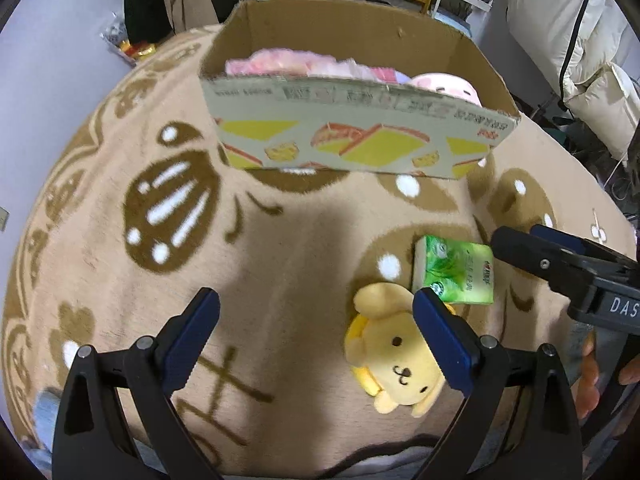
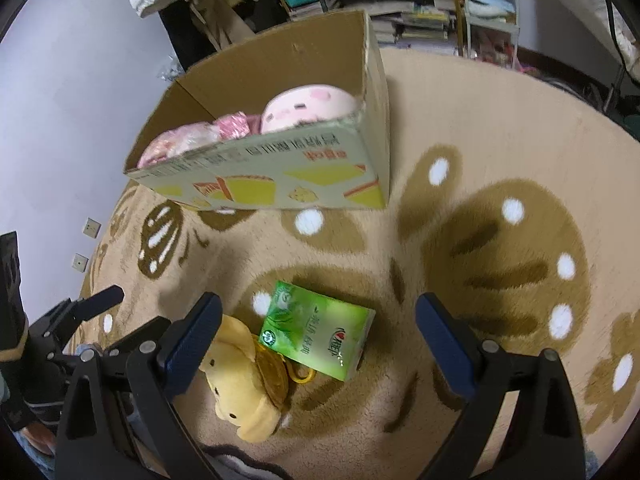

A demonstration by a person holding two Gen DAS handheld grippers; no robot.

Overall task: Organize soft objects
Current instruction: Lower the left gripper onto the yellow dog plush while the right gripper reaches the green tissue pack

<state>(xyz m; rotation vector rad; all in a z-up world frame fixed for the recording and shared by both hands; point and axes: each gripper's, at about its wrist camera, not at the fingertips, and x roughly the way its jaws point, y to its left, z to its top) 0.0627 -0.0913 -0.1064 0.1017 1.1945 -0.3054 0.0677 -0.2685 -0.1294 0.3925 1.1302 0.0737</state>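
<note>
Your right gripper (image 2: 318, 344) hangs wide open and empty, the green plastic-wrapped tissue pack (image 2: 318, 334) lying between its fingers, long axis slanting across the gap. The yellow plush dog (image 2: 244, 380) touches the pack's left. Your left gripper (image 1: 316, 336), also wide and empty, sits left of both. The open cardboard box (image 2: 280, 176) stands beyond on the beige patterned blanket (image 2: 500, 160).

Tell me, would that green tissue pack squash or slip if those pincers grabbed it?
The green tissue pack looks soft-filled, so it would probably dent rather than break. Its wrapper looks glossy, so it may slide slightly between the fingers. It lies flat on the fuzzy blanket, so rolling seems unlikely.
</note>
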